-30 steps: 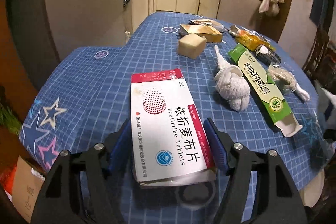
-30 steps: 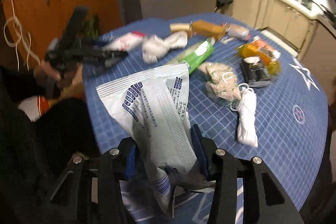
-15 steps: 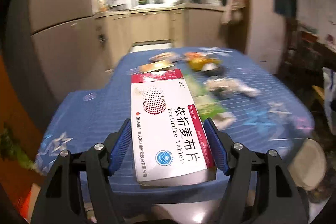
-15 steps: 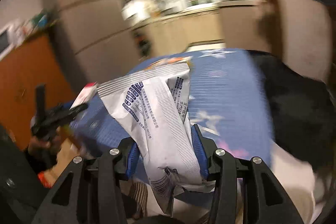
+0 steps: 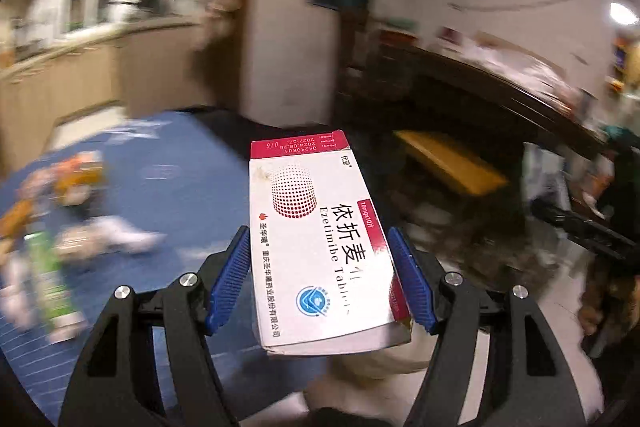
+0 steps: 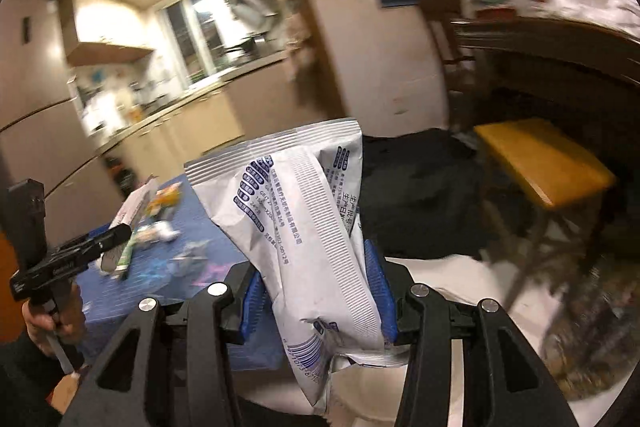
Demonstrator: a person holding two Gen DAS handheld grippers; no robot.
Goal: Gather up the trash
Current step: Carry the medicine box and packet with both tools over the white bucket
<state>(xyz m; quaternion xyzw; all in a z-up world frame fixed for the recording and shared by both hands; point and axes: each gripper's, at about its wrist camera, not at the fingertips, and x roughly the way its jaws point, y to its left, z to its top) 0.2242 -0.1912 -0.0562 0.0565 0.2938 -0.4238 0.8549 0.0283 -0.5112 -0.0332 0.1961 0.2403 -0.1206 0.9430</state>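
Note:
My left gripper (image 5: pixel 320 267) is shut on a white and red tablet box (image 5: pixel 316 239) and holds it in the air, off the right edge of the blue table (image 5: pixel 192 179). My right gripper (image 6: pixel 314 291) is shut on a crumpled white plastic packet (image 6: pixel 304 227) with blue print, also held in the air. The left gripper with its box shows at the left of the right wrist view (image 6: pixel 72 251). Blurred trash (image 5: pixel 52 227) lies on the table at the left, including a green box (image 5: pixel 48 279).
A yellow stool (image 6: pixel 544 163) stands to the right, in front of a dark wooden cabinet (image 6: pixel 560 67). A black bag (image 6: pixel 420 195) sits behind the packet. Something white (image 6: pixel 440 267) lies low below both grippers. Kitchen counters (image 6: pixel 180 115) are at the back left.
Both grippers have swung to the right, away from the table, each still holding its item. The table has slid to the left of both views and the stool has come into sight.

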